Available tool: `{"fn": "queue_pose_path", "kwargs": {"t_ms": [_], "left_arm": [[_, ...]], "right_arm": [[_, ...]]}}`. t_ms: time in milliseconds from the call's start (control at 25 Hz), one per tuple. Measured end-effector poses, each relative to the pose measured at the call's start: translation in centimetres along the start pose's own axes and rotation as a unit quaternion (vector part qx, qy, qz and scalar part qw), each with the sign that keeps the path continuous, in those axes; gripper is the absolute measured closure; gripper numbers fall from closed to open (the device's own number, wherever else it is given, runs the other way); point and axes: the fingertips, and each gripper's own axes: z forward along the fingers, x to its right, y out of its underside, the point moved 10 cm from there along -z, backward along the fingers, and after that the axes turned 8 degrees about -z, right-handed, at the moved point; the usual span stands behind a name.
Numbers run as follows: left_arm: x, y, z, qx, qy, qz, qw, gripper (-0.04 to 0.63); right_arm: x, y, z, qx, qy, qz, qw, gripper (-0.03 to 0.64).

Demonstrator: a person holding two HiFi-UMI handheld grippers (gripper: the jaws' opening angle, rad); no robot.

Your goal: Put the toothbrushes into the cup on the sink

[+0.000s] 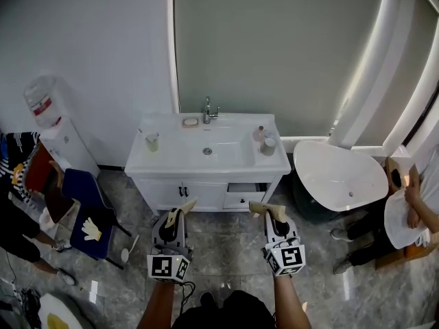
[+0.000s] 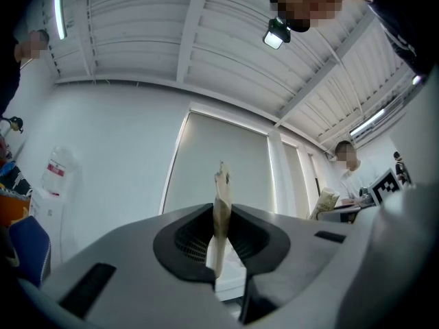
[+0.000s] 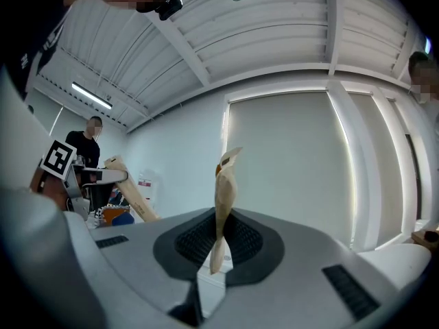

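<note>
The person stands on the grey tiled floor facing a white sink (image 1: 171,163) set in a low cabinet (image 1: 164,192), holding both grippers out in front, well short of it. The left gripper (image 1: 190,203) has its tan jaws pressed flat together with nothing between them. The right gripper (image 1: 254,206) is the same, jaws closed tip to tip and empty. On the countertop's left corner stands a glass tumbler (image 1: 151,141) with a thin stick leaning in it, too small to name. A pale cup (image 1: 268,145) stands at the right end, just beside a pinkish bottle (image 1: 259,133). A faucet (image 1: 208,110) rises at the back of the basin, with a soap dish (image 1: 190,122) to its left. One cabinet drawer (image 1: 243,189) stands slightly open. A water dispenser (image 1: 46,105) and a blue chair (image 1: 84,190) bearing pale gloves (image 1: 91,229) are at the left. A white oval tub (image 1: 339,177) is at the right.
</note>
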Motion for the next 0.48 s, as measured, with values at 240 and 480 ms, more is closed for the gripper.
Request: {"fn": "queue_pose_path", "kwargs": {"t_ms": [240,480], "left_arm": [[-1.8,0.7,2.4,-0.001,0.006,-0.001,1.0,0.529],[-3.2,2.2,8.6,0.0,0.007,0.005,1.0,0.529]], "right_arm": [[0.2,1.1,2.2,-0.008,0.001,0.002,1.0,0.569],[2.8,2.5,7.7,-0.005,-0.004,0.0,1.0,0.571]]}}
